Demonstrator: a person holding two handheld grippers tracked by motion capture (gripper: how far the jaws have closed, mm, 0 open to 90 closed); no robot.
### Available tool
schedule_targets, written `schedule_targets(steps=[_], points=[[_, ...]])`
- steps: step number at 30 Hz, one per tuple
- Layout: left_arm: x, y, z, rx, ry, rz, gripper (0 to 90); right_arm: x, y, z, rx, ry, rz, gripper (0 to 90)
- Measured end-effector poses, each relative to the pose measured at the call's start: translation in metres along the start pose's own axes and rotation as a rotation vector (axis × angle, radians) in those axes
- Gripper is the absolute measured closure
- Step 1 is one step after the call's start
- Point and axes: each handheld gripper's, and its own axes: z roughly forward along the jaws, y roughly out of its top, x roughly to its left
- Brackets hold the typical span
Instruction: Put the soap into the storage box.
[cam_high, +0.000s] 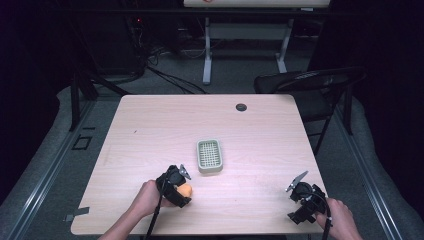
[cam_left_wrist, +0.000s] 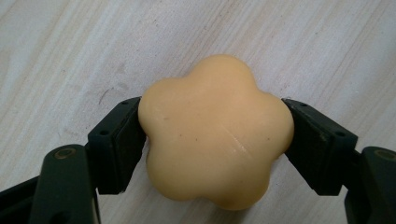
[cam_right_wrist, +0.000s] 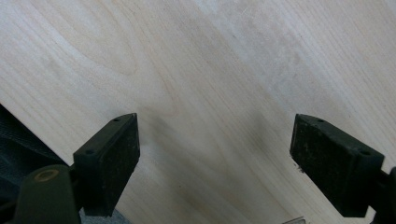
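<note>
Orange flower-shaped soap (cam_left_wrist: 215, 133) clamped between left hand-held gripper (cam_left_wrist: 212, 140) jaws — right hand-held gripper (cam_right_wrist: 215, 158) agape.

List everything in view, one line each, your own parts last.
Table: one, light wood, centre of the high view.
Tray: one, grey-green with a grid insert, mid-table.
Soap: one, orange, flower-shaped, near the front edge, between the left jaws.
Grommet: one, dark, far side of the table.
Chair: one, black, beyond the far right corner.
Left hand-held gripper: one, black, shut on the soap.
Right hand-held gripper: one, black, open, front right over bare wood.
Hands: two, at the bottom edge.
</note>
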Motion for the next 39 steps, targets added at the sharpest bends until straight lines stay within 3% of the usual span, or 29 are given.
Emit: schedule_targets(steps=[13, 15, 22, 39], points=[[0.003, -0.011, -0.005, 0.009, 0.000, -0.035, 20.0, 0.000, -0.001, 0.000, -0.006, 0.001, 0.002, 15.5], [0.004, -0.012, -0.005, 0.010, -0.020, -0.028, 24.9, 0.000, -0.001, -0.001, -0.001, -0.001, -0.003, 15.5], [0.000, -0.010, -0.004, 0.033, 0.002, -0.006, 25.9, 0.000, 0.000, 0.000, -0.001, 0.005, 0.000, 15.5], [-0.002, -0.008, -0.008, 0.013, 0.020, 0.000, 29.7, 0.001, 0.000, 0.000, -0.004, 0.004, -0.004, 15.5]])
